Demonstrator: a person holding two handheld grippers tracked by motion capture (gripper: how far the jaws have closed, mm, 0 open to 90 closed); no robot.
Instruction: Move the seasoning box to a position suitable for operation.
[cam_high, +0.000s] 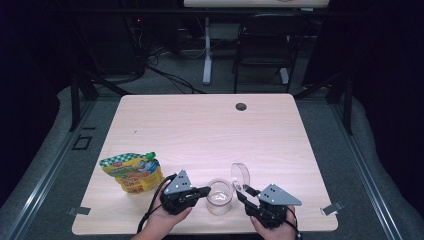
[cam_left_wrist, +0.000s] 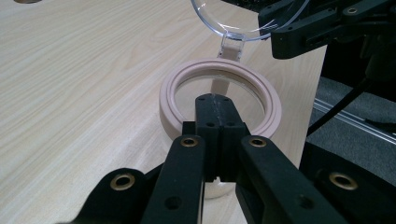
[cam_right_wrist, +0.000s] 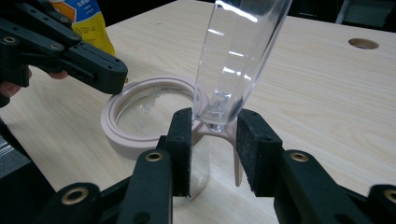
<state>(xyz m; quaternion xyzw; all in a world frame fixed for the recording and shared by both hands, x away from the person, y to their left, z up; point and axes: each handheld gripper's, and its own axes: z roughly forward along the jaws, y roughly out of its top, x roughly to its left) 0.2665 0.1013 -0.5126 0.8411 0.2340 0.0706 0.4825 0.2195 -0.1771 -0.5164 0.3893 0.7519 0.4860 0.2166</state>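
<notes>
1. Jar (cam_high: 219, 196): clear, with a pale pink rim ring (cam_left_wrist: 173, 88). It stands upright on the worktop (cam_high: 210, 130) near the front edge, between the two sets of jaws.
2. Lid (cam_high: 240, 174): clear, round and hinged to the ring. It stands raised, tilted up from the far side of the jar mouth.
3. Contents: nothing solid can be made out inside the jar; only glints on the clear base are seen.
4. Left gripper (cam_left_wrist: 215, 105): jaws together, with nothing between them. Their tips sit over the near rim of the ring; whether they touch it I cannot tell.
5. Right gripper (cam_right_wrist: 214, 135): jaws apart. The lid's hinge tab lies between them, and gaps show on both sides.
6. Pouch (cam_high: 132, 171): yellow and green, lying on the worktop beyond the left gripper, well apart from the jar.
</notes>
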